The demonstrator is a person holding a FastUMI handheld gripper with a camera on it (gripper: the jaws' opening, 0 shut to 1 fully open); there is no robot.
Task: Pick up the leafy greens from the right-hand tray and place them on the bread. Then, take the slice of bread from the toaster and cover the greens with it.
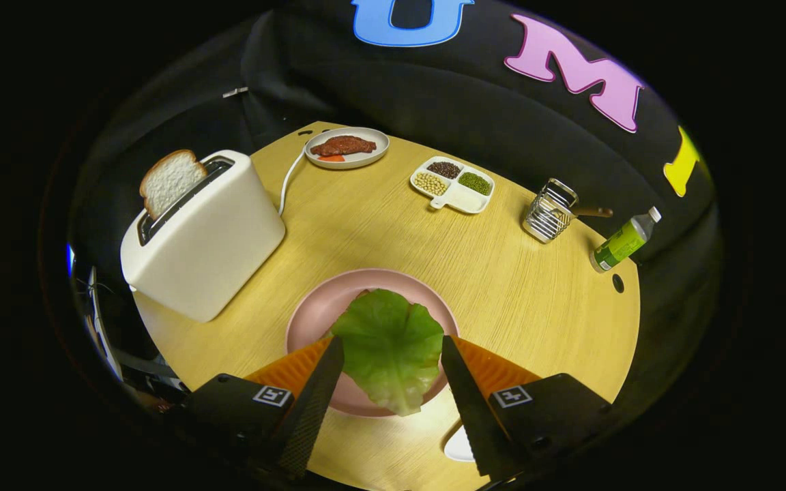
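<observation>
Gripper (391, 354) hangs over the near part of the round wooden surface (502, 273), fingers (314, 389) spread wide, gripping nothing. Leafy greens (389, 348) lie between the fingers on the pink plate (311, 314); neither finger clearly touches the leaf, small gaps show on both sides. The leaf's near edge hangs over the plate's near rim. A brown sliver at the leaf's far edge may be bread underneath, cannot tell for sure. White toaster (205, 235) sits to the left, tilted in view, with a bread slice (169, 181) sticking up from its slot; its cord (288, 179) runs toward the far side. Far centre: a small plate (376, 155) with a brown meat piece (342, 145). To its right is a divided dish (458, 198) of beans. Further right a wire holder (548, 213), then a green-label bottle (621, 242) lying near the edge. White object (460, 447) near the right finger, partly hidden.
</observation>
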